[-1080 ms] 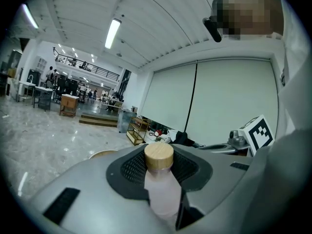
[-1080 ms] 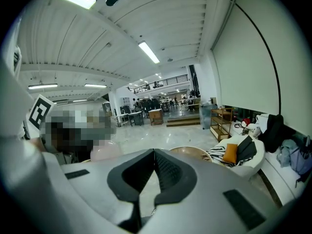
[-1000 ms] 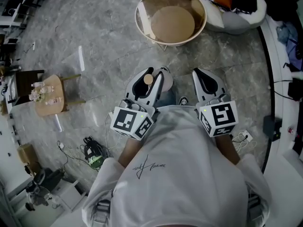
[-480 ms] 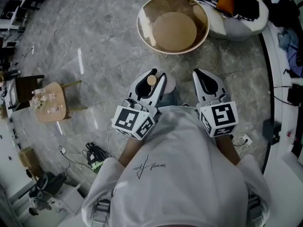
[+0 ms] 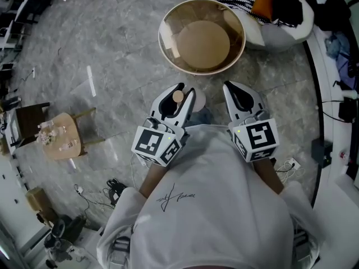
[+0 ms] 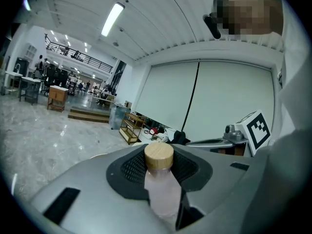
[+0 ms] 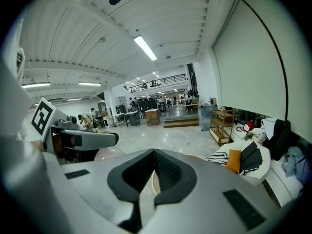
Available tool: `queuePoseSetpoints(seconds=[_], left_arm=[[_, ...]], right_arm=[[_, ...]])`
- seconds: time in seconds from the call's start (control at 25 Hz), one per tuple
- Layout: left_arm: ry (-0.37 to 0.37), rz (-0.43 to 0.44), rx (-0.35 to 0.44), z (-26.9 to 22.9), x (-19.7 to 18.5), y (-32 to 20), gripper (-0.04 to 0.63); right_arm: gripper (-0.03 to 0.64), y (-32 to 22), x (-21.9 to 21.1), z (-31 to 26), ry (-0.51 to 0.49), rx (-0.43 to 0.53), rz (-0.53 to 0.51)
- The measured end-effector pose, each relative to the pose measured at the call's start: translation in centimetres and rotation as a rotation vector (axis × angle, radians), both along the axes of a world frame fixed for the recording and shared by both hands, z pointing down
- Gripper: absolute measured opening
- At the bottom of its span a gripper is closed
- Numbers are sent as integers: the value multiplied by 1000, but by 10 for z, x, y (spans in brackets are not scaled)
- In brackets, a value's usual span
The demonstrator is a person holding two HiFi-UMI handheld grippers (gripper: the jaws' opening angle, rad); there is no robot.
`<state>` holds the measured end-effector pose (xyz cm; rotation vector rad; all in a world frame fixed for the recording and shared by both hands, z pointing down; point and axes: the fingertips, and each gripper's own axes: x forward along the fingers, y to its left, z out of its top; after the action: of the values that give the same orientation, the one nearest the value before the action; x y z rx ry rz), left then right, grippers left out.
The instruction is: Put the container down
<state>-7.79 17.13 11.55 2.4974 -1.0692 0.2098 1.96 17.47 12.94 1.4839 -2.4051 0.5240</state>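
Since a second ago, the small stool [image 5: 59,143] at far left and the one round rimmed counter [image 5: 203,37] ahead have slid lower in the head view. The left claw [image 5: 185,89] is clamped on the one bottle [image 6: 162,191], pinkish and wooden-capped, held above the floor. The right claw [image 5: 230,86] has its jaws together.

No words or numbers can be read. The person's white shirt [image 5: 230,217] bears a black handwritten scrawl [image 5: 175,196], illegible. Cubes on the left hand-held gripper [image 5: 185,89] and right hand-held gripper [image 5: 230,86] show only black-and-white square markers.
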Motion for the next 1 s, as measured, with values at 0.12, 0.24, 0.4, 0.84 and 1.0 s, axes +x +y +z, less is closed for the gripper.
queuePoseSetpoints(seconds=[0.12,0.24,0.4,0.84,1.0], left_arm=[[5,16,-1,-1,-4,-19,130],[12,26,1,-2,-13,-37,130],[21,36,5,-1,-23,-60,130],[49,30,0,9,-57,-93,130],[52,47,4,9,-61,-96,130]], right_arm=[[17,-18,-6,0,5,-5,9],[17,-36,-13,2,11,-12,18],[17,-57,-22,5,23,-18,18],[17,-92,-47,4,67,-10,11],[17,-93,-54,6,57,-10,9]])
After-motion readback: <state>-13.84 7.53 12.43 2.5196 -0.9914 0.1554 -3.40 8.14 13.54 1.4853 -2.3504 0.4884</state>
